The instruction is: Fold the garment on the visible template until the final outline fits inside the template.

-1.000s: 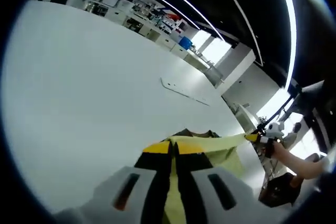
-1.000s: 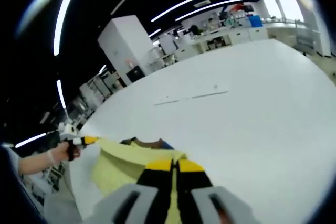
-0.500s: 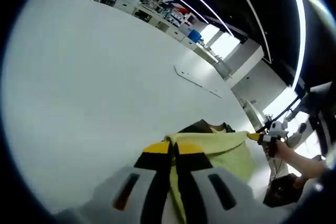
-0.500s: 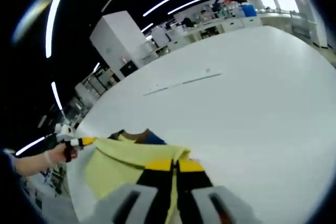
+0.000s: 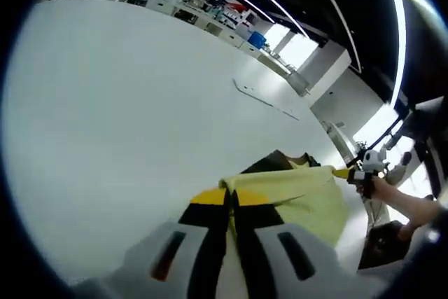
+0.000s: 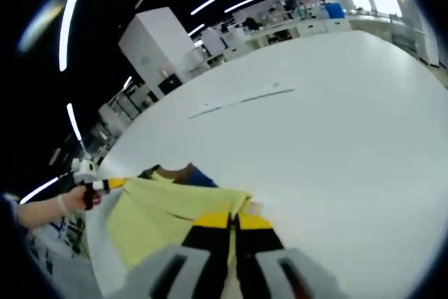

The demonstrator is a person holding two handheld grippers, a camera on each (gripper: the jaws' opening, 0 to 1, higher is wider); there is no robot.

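Two tools (image 5: pixel 232 197) on yellow garment (image 5: pixel 301 194).

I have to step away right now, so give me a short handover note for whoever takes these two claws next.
Left claw: shut on the yellow garment, pinching one corner of its edge.
Right claw: shut on the garment's other corner.
The garment hangs stretched between both claws over the white table.
Template marks lie farther along the table.
Done: garment gripped and spread.
Left: lay it on the template and fold until it fits.
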